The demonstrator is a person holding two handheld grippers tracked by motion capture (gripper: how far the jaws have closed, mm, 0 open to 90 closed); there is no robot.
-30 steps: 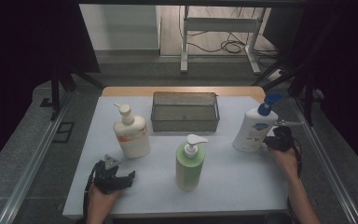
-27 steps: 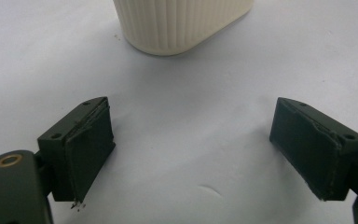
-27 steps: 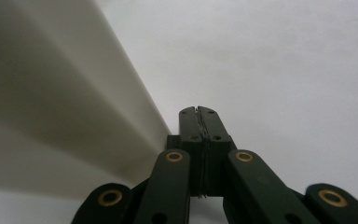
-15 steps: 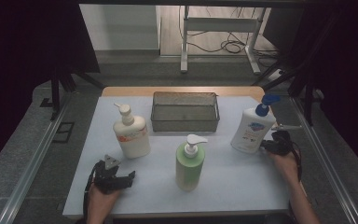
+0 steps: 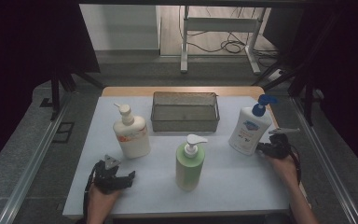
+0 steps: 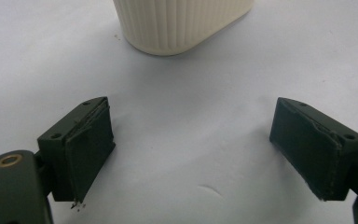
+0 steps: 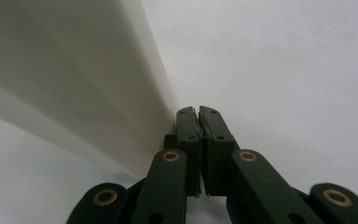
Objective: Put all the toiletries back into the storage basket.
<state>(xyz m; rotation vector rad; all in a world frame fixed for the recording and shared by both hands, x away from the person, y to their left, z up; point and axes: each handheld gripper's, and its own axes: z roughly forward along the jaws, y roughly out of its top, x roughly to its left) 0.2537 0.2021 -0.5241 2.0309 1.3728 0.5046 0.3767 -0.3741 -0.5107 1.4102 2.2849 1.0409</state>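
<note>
Jaws pressed together, the right gripper (image 7: 199, 111) nudges the base of the white bottle with the blue pump (image 5: 250, 129) at the table's right side; a low shove could tip it. The left gripper (image 6: 205, 154), jaws apart, rests near the cream bottle (image 6: 182, 23)

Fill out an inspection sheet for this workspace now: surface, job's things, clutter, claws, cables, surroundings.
Surface: white table mat, bare patches clean.
Job's things: white pump bottle with blue cap, tilted, right claw against its base; cream pump bottle with orange label, green pump bottle, both upright; grey wire-mesh basket, nothing seen inside.
Clutter: nothing seen.
Claws: left claw open, holding nothing; right claw shut, holding nothing.
Cables: black cables on floor.
Surroundings: white stand frame.
</note>
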